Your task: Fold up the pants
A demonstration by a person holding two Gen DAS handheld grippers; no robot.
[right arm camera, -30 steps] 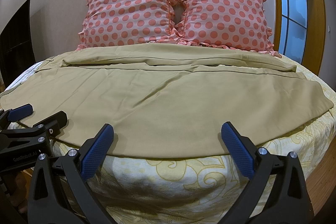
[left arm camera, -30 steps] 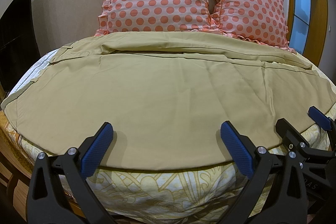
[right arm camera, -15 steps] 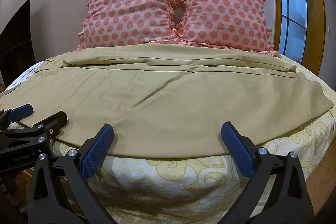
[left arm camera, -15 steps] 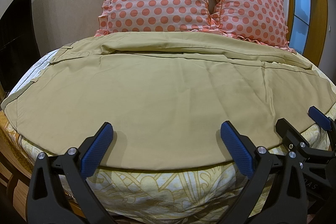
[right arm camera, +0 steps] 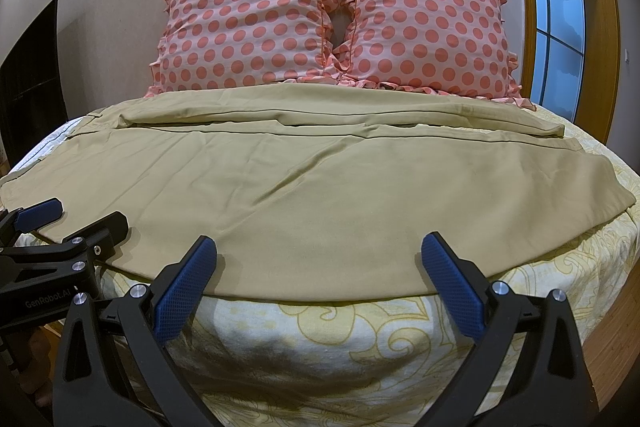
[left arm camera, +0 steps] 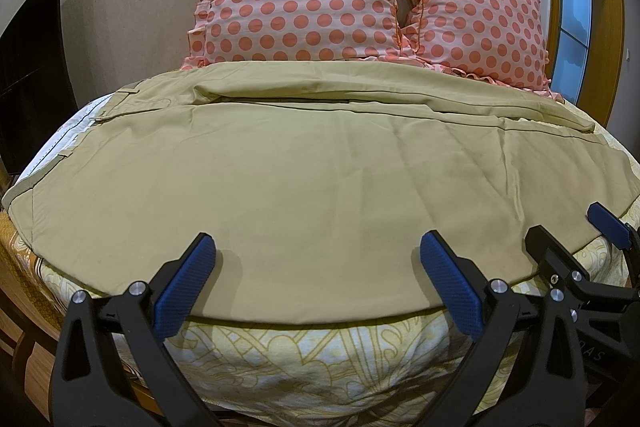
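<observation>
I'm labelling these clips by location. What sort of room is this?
Most likely a bedroom: a bed with a yellow patterned sheet, two polka-dot pillows against the wall, and a window on the right.

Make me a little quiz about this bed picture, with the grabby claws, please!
1. True or false: the left gripper is shut on the flat khaki cotton pants.
2. How many pink pillows with orange polka dots lean on the wall?
3. The pants lie on a: A) wooden table B) yellow patterned bedsheet C) rug.

Key: 1 false, both it and the right gripper are open; 2 two; 3 B.
</observation>
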